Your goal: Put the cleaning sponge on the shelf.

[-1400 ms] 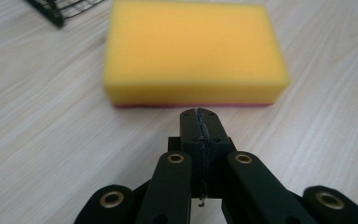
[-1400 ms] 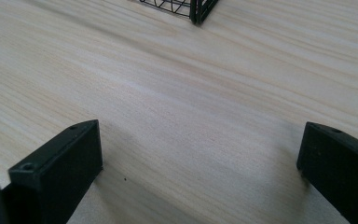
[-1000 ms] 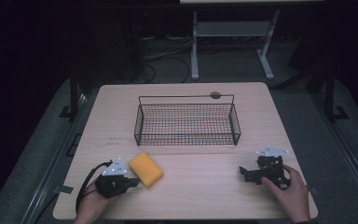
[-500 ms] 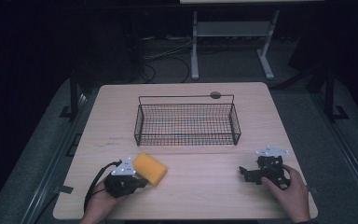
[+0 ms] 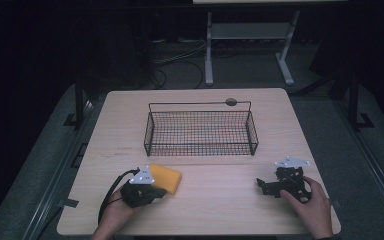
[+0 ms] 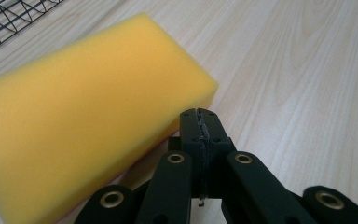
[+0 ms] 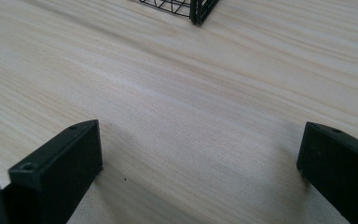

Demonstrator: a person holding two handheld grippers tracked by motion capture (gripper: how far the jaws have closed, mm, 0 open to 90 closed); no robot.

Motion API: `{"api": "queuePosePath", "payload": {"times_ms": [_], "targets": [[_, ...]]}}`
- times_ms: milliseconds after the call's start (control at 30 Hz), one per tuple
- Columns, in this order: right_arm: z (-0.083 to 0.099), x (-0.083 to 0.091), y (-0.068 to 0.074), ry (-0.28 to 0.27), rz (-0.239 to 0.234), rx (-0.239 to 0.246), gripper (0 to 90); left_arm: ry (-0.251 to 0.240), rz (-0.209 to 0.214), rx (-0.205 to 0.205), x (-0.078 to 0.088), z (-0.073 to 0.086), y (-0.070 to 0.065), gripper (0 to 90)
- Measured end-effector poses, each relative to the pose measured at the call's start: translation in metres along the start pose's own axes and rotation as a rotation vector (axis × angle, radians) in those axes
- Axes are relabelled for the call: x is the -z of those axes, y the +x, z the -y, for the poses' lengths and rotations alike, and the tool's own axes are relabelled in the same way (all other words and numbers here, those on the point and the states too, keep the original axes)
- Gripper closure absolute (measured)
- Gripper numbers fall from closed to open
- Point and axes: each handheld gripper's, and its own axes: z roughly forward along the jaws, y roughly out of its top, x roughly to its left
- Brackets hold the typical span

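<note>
A yellow sponge [image 5: 166, 177] lies flat on the wooden table [image 5: 220, 205], in front of the left end of a black wire basket [image 5: 200, 149]. My left gripper [image 5: 163, 192] sits at the sponge's near side with its jaws pressed together and nothing between them. In the left gripper view the sponge [image 6: 88, 107] lies against the left side of the shut left gripper [image 6: 200, 116]. My right gripper [image 5: 261, 186] rests on the table at the front right, pointing left. Its jaws stand wide apart over bare wood in the right gripper view [image 7: 200, 154].
The wire basket [image 6: 9, 14] has nothing in it, and one corner of the basket [image 7: 191, 7] appears ahead of the right gripper. A small dark disc [image 5: 231, 102] lies behind the basket. A white stand [image 5: 250, 35] is on the dark floor beyond the table.
My left gripper has moved right along the table, and the sponge has shifted slightly right with it. The right gripper has stayed still.
</note>
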Motion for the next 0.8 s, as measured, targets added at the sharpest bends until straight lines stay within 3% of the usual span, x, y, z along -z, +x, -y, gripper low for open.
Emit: {"api": "queuePosePath", "payload": {"times_ms": [300, 533, 667, 800], "targets": [[0.0, 0.0, 0.0, 0.0, 0.0, -0.001, 0.0, -0.004, -0.001, 0.002, -0.004, -0.006, 0.003, 89.7], [0.0, 0.0, 0.0, 0.0, 0.0, 0.0, 0.0, -0.049, 0.014, 0.022, 0.012, -0.005, 0.006, 89.7], [0.0, 0.0, 0.0, 0.0, 0.0, 0.0, 0.0, -0.074, -0.009, 0.045, 0.024, -0.003, 0.013, 89.7], [0.0, 0.0, 0.0, 0.0, 0.0, -0.001, 0.0, -0.117, -0.061, 0.068, 0.039, -0.004, 0.03, 89.7]]}}
